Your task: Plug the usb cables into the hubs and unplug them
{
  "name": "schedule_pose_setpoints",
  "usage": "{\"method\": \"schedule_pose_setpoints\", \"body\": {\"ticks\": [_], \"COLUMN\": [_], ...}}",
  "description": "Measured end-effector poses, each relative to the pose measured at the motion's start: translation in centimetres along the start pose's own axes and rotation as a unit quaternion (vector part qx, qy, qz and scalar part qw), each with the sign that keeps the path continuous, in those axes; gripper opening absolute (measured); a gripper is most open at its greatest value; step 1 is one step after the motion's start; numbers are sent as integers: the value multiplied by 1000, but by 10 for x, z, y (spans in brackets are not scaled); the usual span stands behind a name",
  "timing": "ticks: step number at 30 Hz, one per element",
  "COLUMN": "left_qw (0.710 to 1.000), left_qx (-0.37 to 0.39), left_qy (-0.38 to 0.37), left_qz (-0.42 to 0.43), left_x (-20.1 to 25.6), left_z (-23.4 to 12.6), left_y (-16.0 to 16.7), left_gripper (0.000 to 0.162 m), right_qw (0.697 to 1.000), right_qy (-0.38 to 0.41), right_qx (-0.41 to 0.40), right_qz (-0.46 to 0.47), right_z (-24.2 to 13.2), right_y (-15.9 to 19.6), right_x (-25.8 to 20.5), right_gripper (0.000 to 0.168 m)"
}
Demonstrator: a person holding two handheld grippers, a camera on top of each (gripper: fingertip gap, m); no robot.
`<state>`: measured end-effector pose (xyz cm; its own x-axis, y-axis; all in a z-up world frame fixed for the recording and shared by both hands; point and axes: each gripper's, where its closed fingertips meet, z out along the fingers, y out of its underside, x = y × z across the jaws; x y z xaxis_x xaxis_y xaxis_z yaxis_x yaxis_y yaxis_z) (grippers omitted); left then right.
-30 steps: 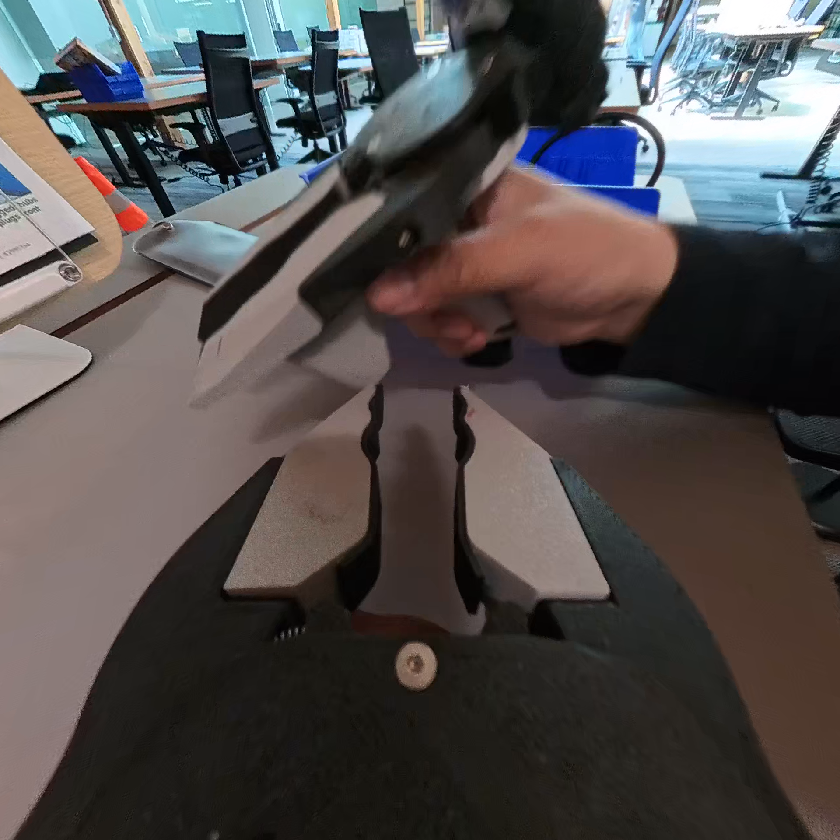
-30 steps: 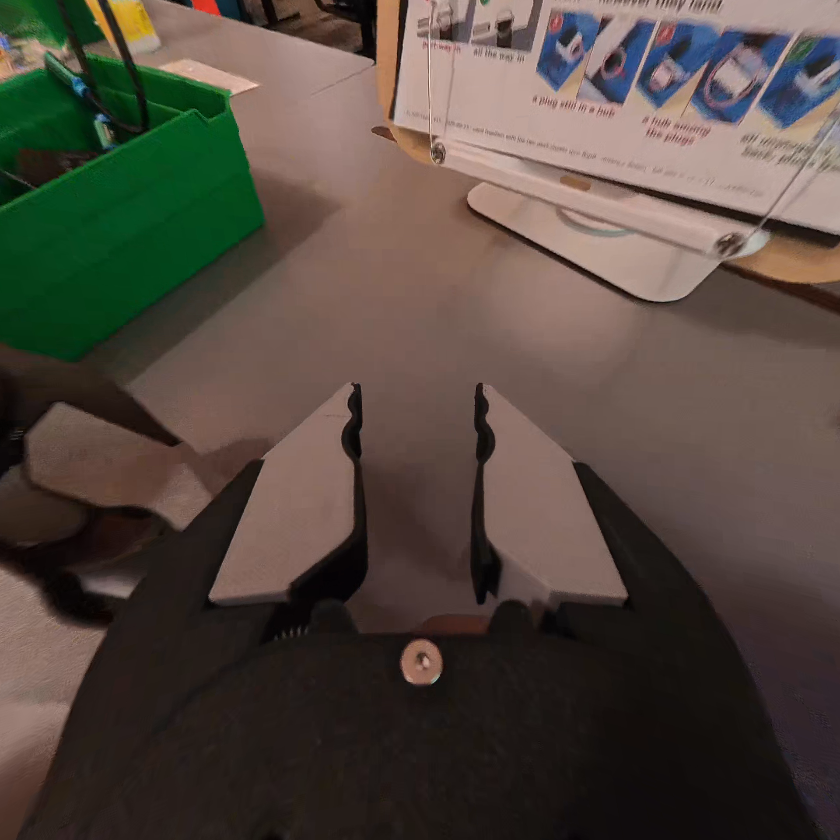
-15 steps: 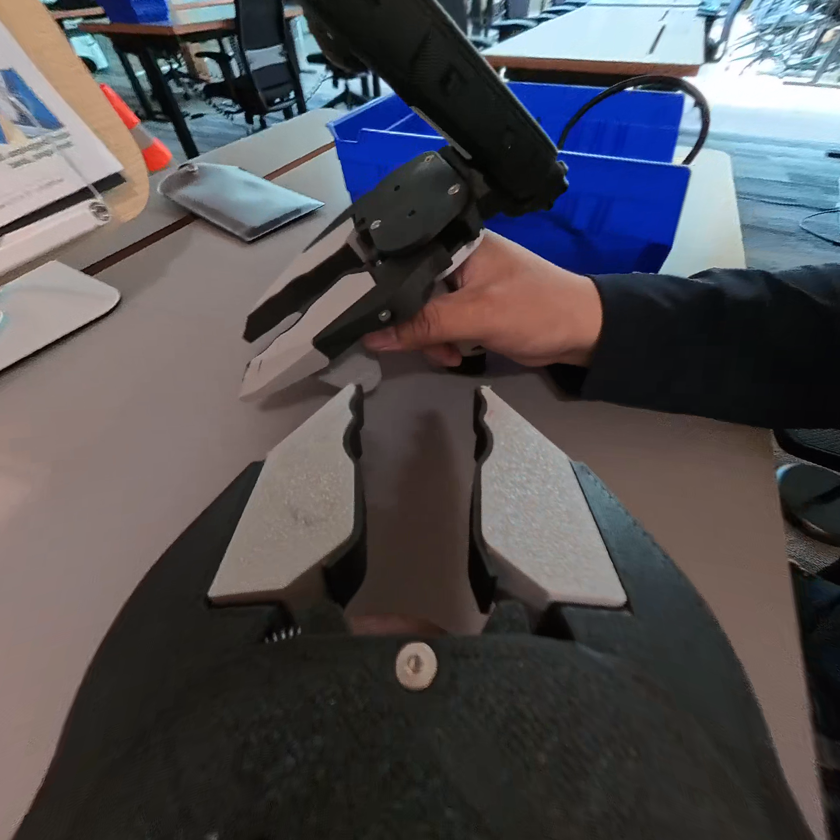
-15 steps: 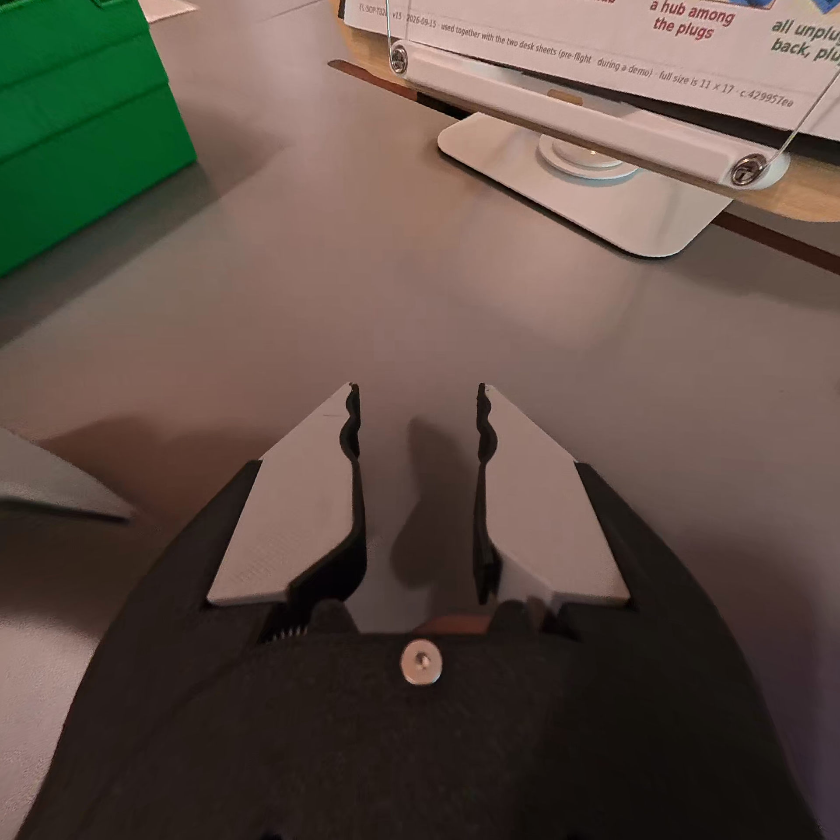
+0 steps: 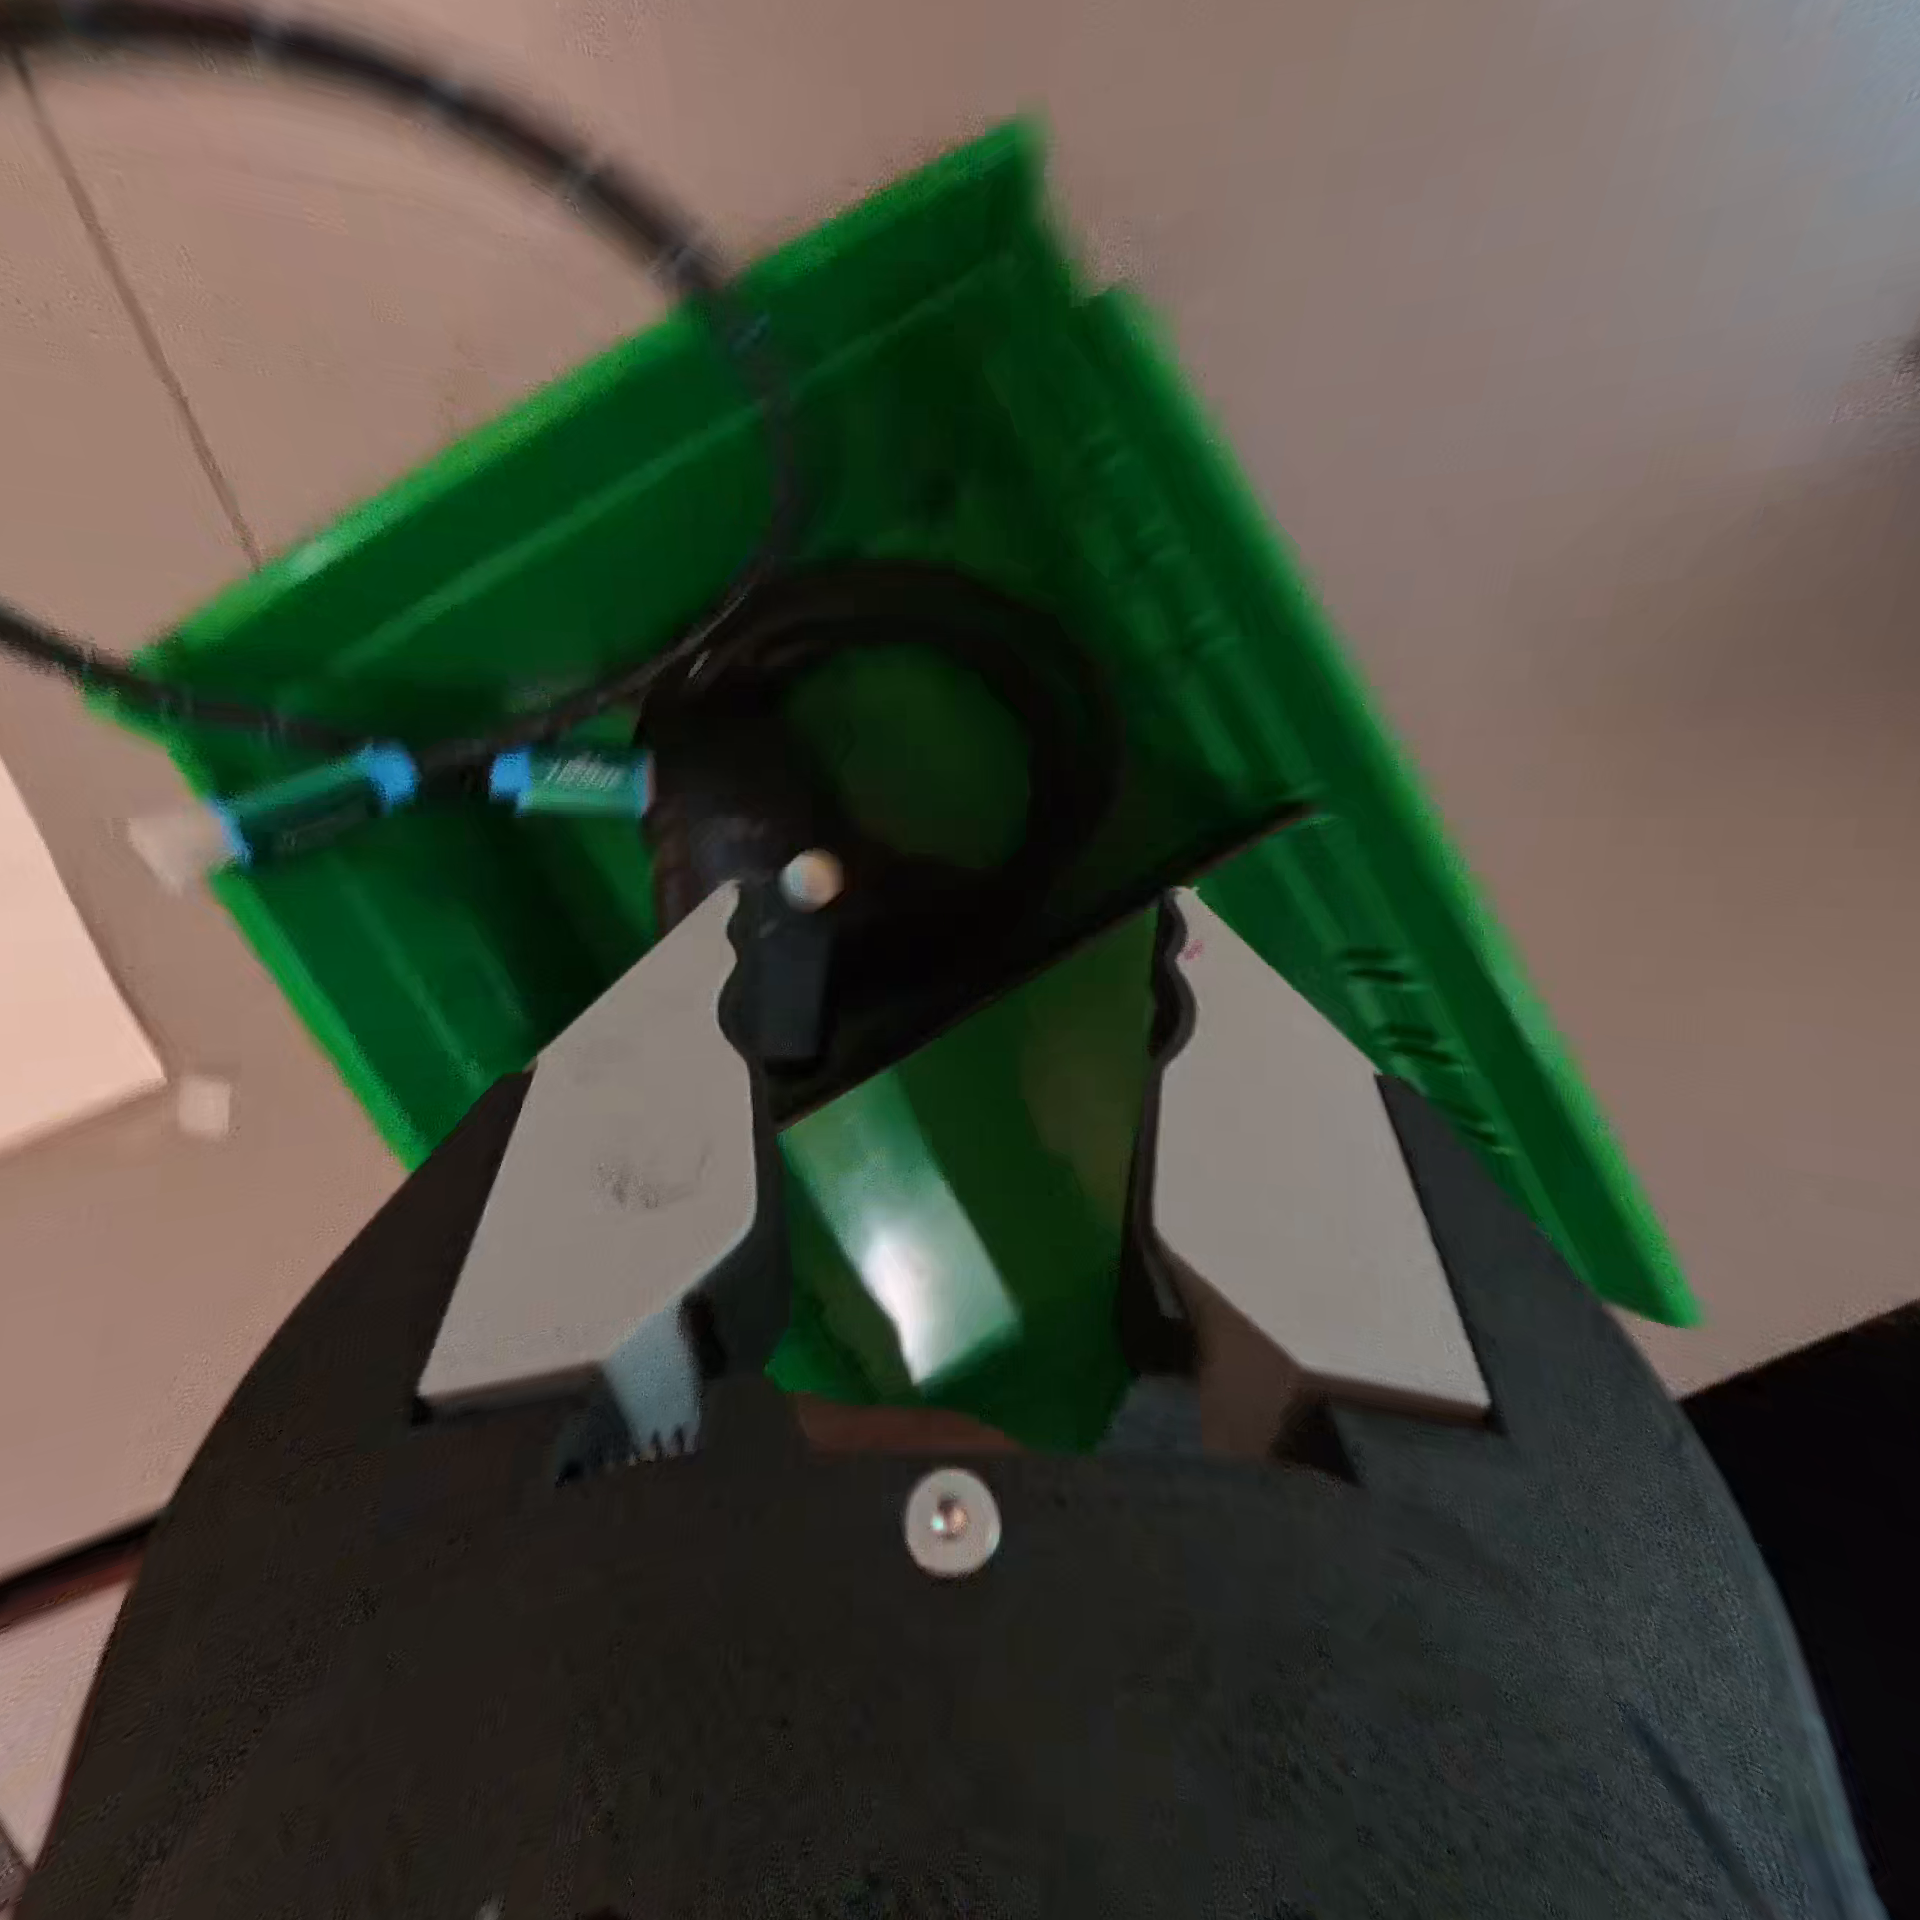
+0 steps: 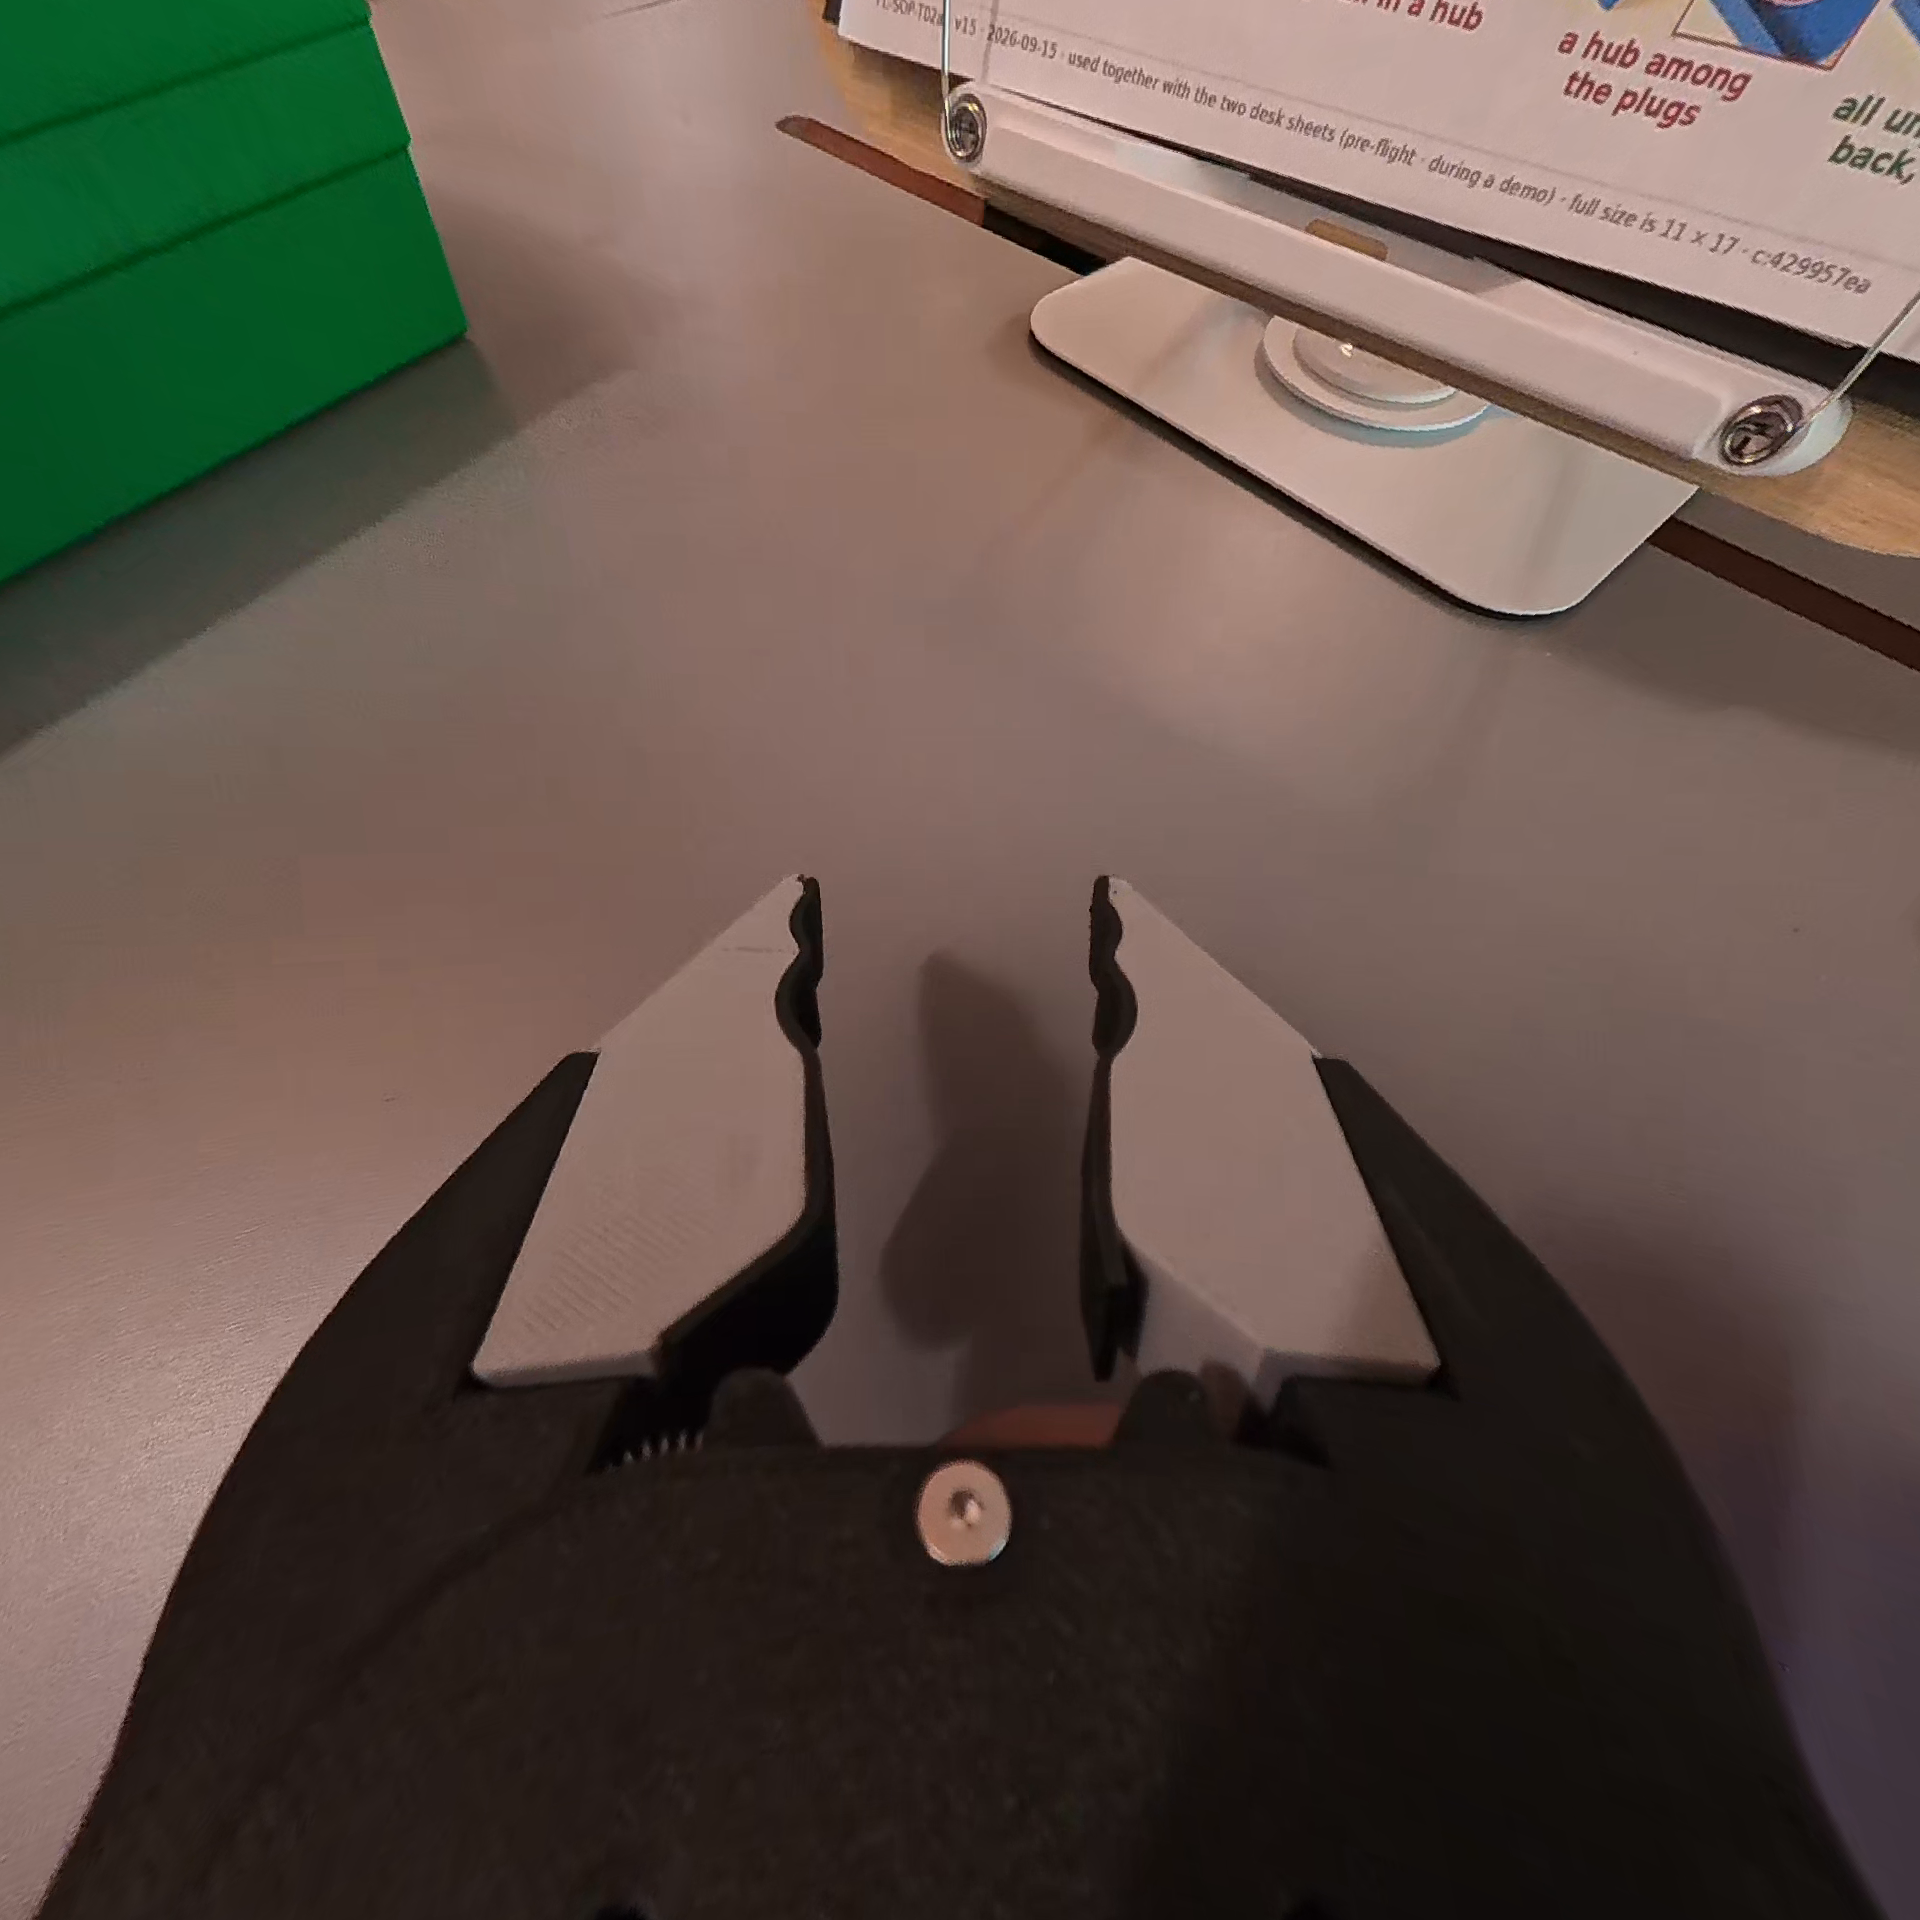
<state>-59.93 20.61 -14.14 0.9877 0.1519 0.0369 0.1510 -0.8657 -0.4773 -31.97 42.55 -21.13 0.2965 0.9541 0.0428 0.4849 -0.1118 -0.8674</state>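
My left gripper [image 5: 951,899] is open wide and points down into a green bin [image 5: 582,540]; the view is blurred. Inside lies a coiled black cable [image 5: 1070,727] and two teal connectors with blue ends [image 5: 577,774]. A black plug [image 5: 790,977] with a small silver knob [image 5: 810,878] lies just beside my left fingertip [image 5: 717,935]; I cannot tell if they touch. My right gripper [image 6: 951,883] is open and empty, low over the bare grey table [image 6: 727,675].
In the right wrist view the green bin's outer wall [image 6: 208,312] stands at the far left. A white stand [image 6: 1351,457] holding a printed sheet [image 6: 1455,104] is ahead to the right. A black cable [image 5: 364,83] arcs over the bin's far wall. My hands' fingertips stand some 35 cm from each other. About 5 cm separates my left fingertips from the black plug [image 5: 790,977].
My left gripper has swung away from the other gripper and the blue bins to over the green bin, and its jaws have opened wider. My right gripper has crept forward, still open.
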Motion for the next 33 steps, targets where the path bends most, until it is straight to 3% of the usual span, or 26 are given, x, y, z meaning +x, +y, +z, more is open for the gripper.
{"method": "schedule_pose_setpoints", "body": {"ticks": [4, 9, 10, 11, 15, 19, 25, 29, 33], "left_qw": [994, 986, 987, 988, 991, 994, 983, 937, 893], "left_qx": [-77, -148, -142, -130, -106, 77, 120, 141, 193], "left_qy": [-42, -15, 6, 28, 49, 36, -101, -228, -275], "left_qz": [-57, -70, -78, -82, -67, -65, 96, 225, 298], "left_x": [-53, -55, -50, -45, -44, -43, -14, 12, 56], "left_z": [25, 51, 54, 55, 51, 11, -34, -64, -84], "left_y": [32, 53, 49, 44, 38, -13, -25, -44, -72], "left_gripper": [73, 74, 74, 58, 52, 25, 21, 21, 21], "right_qw": [1000, 1000, 1000, 1000, 1000, 1000, 1000, 999, 993], "right_qy": [0, -2, -2, -1, -4, -7, -10, -37, -86], "right_qx": [6, 6, 5, 4, 1, 4, 6, 29, 83], "right_qz": [14, 18, 15, 13, 3, -4, -10, -10, -16], "right_z": [-2, -3, -2, -2, 0, -1, -1, -6, -18], "right_y": [-1, 0, 0, 0, 0, -2, -2, -10, -29], "right_x": [5, 7, 7, 6, 4, 0, -3, -13, -32], "right_gripper": [49, 49, 49, 48, 48, 47, 46, 47, 49]}}
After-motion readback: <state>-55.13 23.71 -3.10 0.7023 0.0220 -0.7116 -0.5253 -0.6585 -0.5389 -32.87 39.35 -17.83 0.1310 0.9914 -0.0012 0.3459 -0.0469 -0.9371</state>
